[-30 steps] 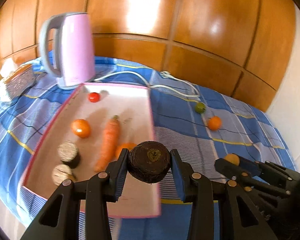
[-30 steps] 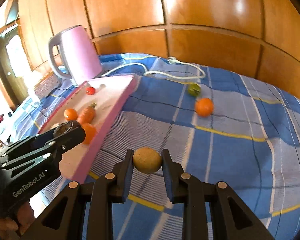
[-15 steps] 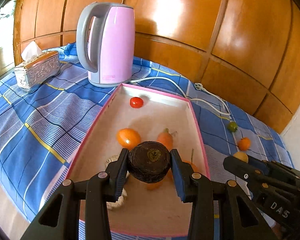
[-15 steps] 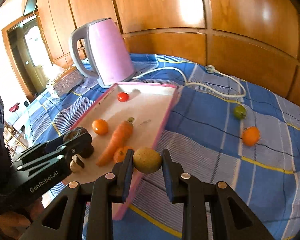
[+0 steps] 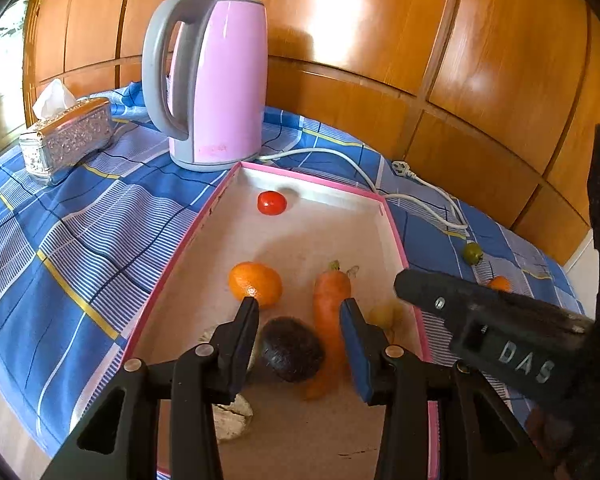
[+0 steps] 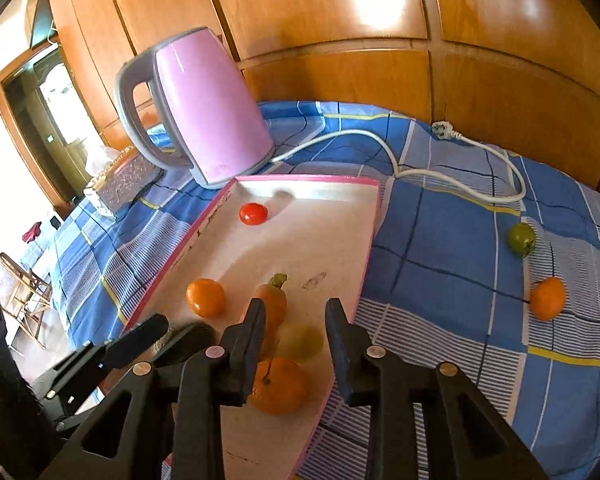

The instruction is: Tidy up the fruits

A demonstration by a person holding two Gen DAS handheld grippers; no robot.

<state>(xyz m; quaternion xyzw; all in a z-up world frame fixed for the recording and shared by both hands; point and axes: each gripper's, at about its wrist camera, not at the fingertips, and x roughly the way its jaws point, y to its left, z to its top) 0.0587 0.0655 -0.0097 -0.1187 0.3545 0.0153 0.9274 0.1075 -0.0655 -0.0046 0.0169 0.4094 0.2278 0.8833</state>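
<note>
Two hand-held tools hover side by side over the near end of a shallow pink-rimmed tray that lies on a surface covered by a blue checked cloth. The left tool has just been opening; its fingers stand apart with a dark, rough-skinned fruit lying loose on the tray floor below the gap, no pad pressing on it. The right tool has also just been opening; its fingers are apart, and a blurred yellow-green fruit sits free in the tray beneath them. Close around these lie a carrot running lengthways just right of the dark fruit, a mandarin just beyond the left tool's left finger, a second mandarin under the right tool, and pale lumps at the near left wall that are too hidden to identify. The far half of the tray floor is open, holding only a red tomato near the far wall. Beyond the far left corner a pink electric kettle stands almost touching the rim, its white cord looping along the cloth behind the tray. A silver tissue box sits well off to the left. Right of the tray the cloth is open apart from a green tomato and another mandarin, both well away from the rim. Wood panelling closes the back.
</note>
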